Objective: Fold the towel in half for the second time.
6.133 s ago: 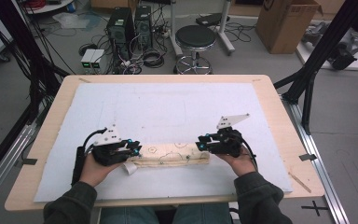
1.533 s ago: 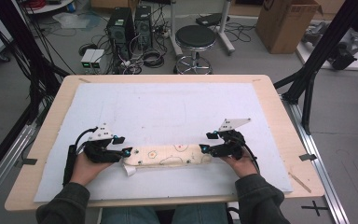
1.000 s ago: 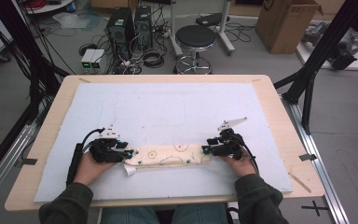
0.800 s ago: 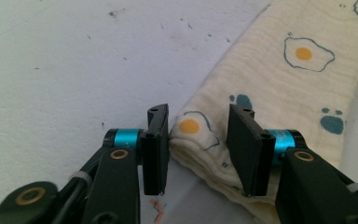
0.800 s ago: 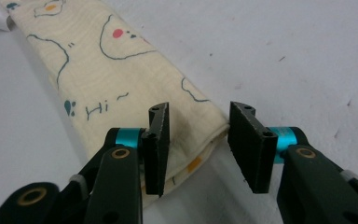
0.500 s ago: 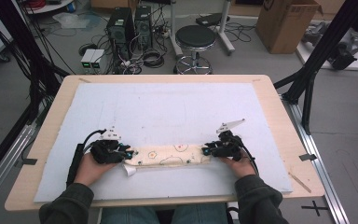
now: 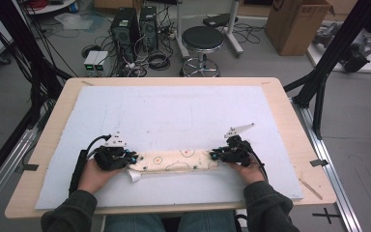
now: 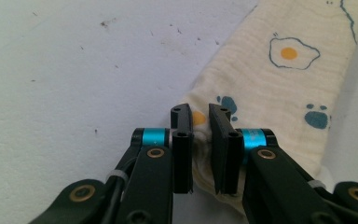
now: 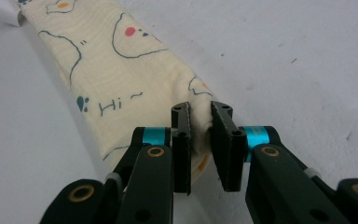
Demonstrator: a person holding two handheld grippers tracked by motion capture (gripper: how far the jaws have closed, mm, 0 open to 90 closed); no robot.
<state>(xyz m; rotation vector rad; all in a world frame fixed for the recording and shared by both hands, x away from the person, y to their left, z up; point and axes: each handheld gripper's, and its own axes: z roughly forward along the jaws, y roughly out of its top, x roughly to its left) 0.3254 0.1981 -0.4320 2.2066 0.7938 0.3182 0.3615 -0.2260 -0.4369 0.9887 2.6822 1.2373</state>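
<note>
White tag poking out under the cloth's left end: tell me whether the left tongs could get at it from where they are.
Probably yes. The white tag lies just beside the left tongs with bare mat around it, but those tongs are clamped on the cloth and would have to let go first.

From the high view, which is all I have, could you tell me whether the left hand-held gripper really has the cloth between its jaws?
Observer: Yes. In the left gripper view the left hand-held gripper pinches a bunched corner of the cloth between its jaws.
Operator: Thank you. And the right one?
Observer: The same. In the right gripper view the right hand-held gripper has the other end's edge gathered between its jaws.
Operator: Can you read the print on it?
Observer: Near the right gripper it says "Hi" in dark blue; near the left there is a fried egg and blue paw prints.
</note>
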